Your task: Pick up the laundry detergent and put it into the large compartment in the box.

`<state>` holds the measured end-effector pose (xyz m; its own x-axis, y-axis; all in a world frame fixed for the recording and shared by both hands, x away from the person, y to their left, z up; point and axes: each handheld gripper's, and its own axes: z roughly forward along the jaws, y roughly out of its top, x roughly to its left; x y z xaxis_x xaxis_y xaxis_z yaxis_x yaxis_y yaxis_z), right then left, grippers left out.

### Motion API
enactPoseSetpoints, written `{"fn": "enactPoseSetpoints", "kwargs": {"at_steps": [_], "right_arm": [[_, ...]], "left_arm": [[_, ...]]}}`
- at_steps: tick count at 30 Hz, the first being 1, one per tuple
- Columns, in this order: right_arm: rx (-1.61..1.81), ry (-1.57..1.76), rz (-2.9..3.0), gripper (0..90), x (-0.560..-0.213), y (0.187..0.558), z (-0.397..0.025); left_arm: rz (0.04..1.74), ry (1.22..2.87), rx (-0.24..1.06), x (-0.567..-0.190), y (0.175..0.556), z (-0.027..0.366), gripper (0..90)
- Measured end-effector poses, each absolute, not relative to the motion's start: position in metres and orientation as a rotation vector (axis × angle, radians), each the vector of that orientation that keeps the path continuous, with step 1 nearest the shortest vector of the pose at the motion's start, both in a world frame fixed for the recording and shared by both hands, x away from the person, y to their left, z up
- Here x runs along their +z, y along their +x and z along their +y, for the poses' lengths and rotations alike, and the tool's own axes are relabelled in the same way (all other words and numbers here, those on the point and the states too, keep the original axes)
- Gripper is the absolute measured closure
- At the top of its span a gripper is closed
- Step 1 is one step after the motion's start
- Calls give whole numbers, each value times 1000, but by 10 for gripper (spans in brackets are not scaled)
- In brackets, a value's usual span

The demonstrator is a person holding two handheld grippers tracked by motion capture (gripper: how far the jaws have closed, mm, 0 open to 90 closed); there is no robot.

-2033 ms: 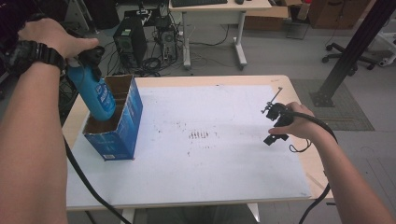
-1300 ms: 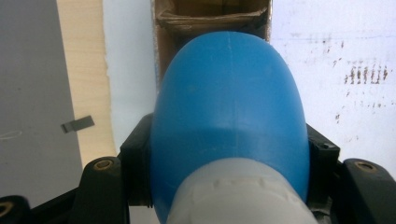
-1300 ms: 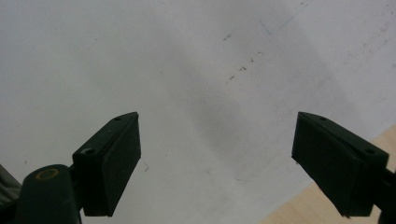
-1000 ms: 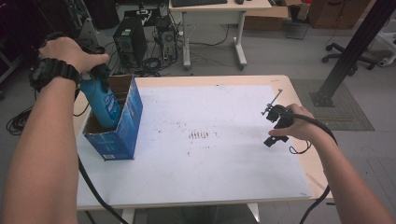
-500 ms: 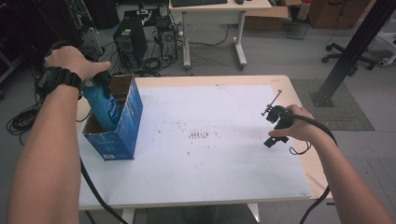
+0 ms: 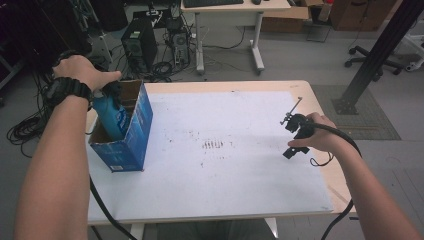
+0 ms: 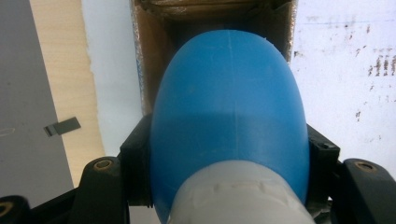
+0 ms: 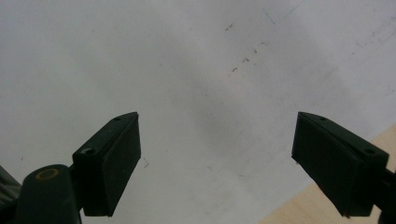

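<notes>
**A:** So where's the blue bottle [image 6: 111, 116] at right now?

**B:** Partway down inside the blue cardboard box [image 6: 131, 136] at the left end of the surface [image 6: 240, 185], tilted a bit, top end up. The left tongs [image 7: 229, 154] are clamped on it just below the pale cap; in the left gripper view you can see a black jaw pressed on each side of the blue body, with the brown inside of the box beyond it.

**A:** And the other hand?

**B:** The right tongs [image 8: 217, 163] hang over the white sheet near the right edge, well apart from the box. Jaws spread wide, nothing between them, a corner of bare wood showing under the right jaw.
</notes>
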<state>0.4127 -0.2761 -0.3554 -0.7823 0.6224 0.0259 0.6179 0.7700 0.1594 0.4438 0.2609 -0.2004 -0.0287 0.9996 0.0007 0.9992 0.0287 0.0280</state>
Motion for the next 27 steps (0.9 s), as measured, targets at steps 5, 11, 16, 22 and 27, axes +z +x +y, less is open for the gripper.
{"fn": "enactPoseSetpoints", "kwargs": {"at_steps": [5, 11, 16, 22, 27], "right_arm": [[246, 1026, 2931, 157, -357, 413, -275], [246, 1018, 2932, 157, -356, 413, -272], [245, 1022, 2932, 157, -356, 413, -272], [240, 1013, 2937, 157, -357, 414, -270], [240, 1012, 2938, 157, -357, 415, -269]], "left_arm": [[2239, 2176, 23, -206, 444, 261, 375], [2237, 2179, 11, -213, 444, 261, 375], [2237, 2182, 4, -219, 443, 264, 375], [2246, 2182, -5, -225, 443, 265, 375], [2240, 2189, -15, -230, 443, 264, 375]]}}
